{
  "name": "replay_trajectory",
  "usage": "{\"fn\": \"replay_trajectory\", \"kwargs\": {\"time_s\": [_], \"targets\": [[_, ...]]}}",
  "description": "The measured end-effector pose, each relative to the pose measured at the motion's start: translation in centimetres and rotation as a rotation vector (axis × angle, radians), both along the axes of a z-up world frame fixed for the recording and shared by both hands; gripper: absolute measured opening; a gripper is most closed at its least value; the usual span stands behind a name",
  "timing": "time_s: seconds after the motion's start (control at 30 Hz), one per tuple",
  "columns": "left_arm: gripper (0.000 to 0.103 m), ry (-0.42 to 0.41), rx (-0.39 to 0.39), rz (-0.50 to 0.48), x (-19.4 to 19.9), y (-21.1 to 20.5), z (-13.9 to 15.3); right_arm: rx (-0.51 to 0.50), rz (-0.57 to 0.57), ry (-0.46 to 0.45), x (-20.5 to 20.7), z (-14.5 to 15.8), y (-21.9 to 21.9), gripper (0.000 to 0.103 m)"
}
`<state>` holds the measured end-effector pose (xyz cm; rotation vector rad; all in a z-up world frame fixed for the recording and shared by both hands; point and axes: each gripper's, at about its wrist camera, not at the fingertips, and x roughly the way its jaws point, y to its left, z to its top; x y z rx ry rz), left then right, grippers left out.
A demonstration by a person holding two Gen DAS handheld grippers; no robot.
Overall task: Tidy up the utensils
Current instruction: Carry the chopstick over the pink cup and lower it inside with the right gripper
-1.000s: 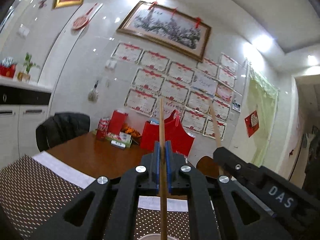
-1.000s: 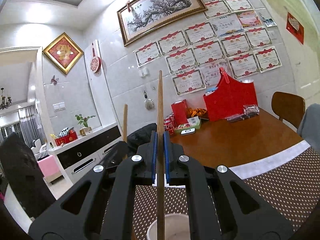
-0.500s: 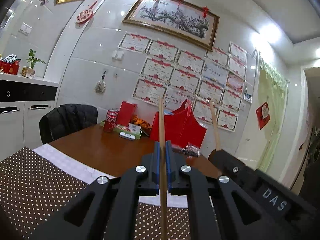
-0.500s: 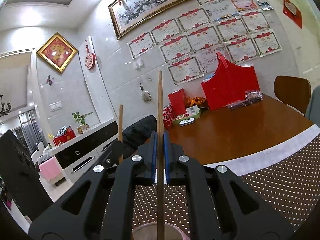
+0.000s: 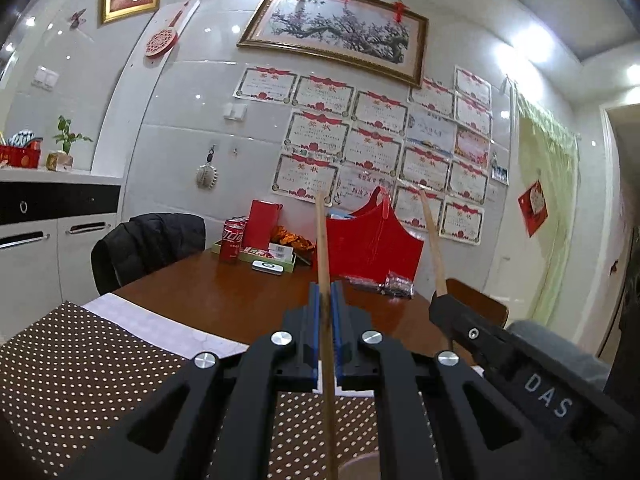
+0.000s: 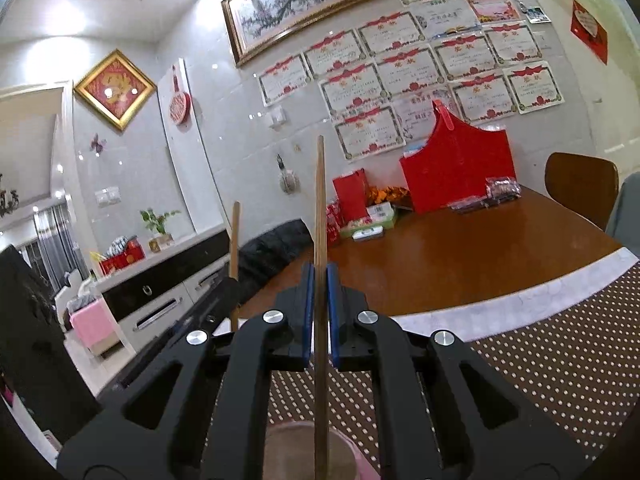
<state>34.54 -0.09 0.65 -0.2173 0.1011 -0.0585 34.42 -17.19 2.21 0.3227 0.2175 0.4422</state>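
Both grippers were clamped down tight, each pinching a single wooden chopstick held upright. The left gripper point(image 5: 326, 312) had its blue pads point(image 5: 314, 320) pressed on a chopstick point(image 5: 322, 240) that stuck up well above the fingers and ran down below them toward the bottom edge of the view. Off to its right the right gripper point(image 5: 444, 304) showed from the side, its own chopstick point(image 5: 432, 240) leaning a bit.

Same deal in the right wrist view: the right gripper point(image 6: 319, 300) was squeezed shut around its chopstick point(image 6: 320, 200), and the lower end dipped toward the opening of a pinkish cup point(image 6: 292, 452) sitting right under the fingers. Whether the tip was actually inside the cup was hard to tell. The left one's chopstick point(image 6: 234, 240) poked up just to the left.

The cup sat on a brown polka-dot placemat point(image 6: 560, 340) on a wooden table point(image 6: 460, 248). Further back on the table were a red gift bag point(image 6: 460, 176) and some cola cans point(image 5: 232, 240), all well apart from the grippers.
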Motion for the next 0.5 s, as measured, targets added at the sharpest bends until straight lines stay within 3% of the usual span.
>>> {"fn": "replay_trajectory", "kwargs": {"time_s": [0.5], "targets": [[0.009, 0.063, 0.150, -0.064, -2.8, -1.0, -3.2, -0.101, 0.054, 0.151, -2.0, -3.6, 0.6, 0.007]]}}
